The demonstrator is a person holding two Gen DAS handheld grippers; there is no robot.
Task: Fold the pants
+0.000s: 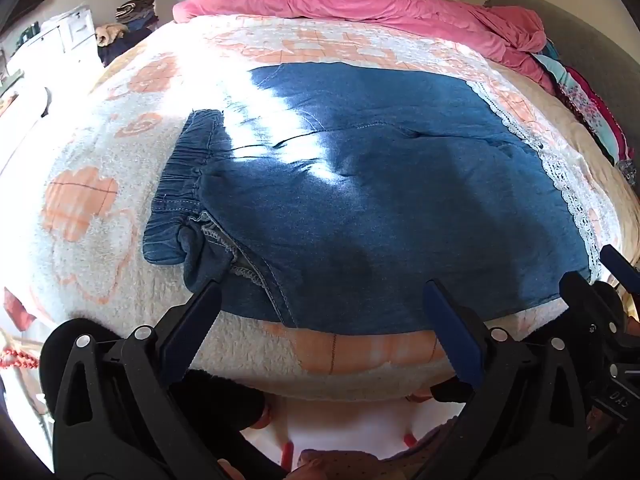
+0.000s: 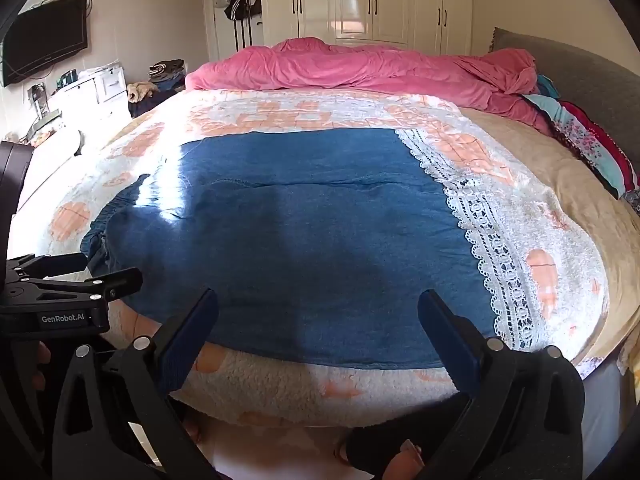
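Note:
Blue denim pants (image 1: 360,200) lie flat on the bed, elastic waistband (image 1: 180,184) at the left and white lace leg hems (image 1: 560,176) at the right. They also show in the right wrist view (image 2: 300,240), with the lace hem (image 2: 480,240) to the right. My left gripper (image 1: 324,292) is open and empty, hovering over the pants' near edge by the waist. My right gripper (image 2: 320,300) is open and empty over the near edge, closer to the hems. The right gripper's body (image 1: 600,300) shows at the right of the left wrist view.
The bed has a white and orange fleece blanket (image 2: 280,384). A pink duvet (image 2: 360,68) is bunched at the far side, with colourful pillows (image 2: 592,148) and a grey headboard (image 2: 580,68) on the right. A white dresser (image 2: 92,92), a TV (image 2: 44,48) and wardrobes (image 2: 380,0) stand beyond.

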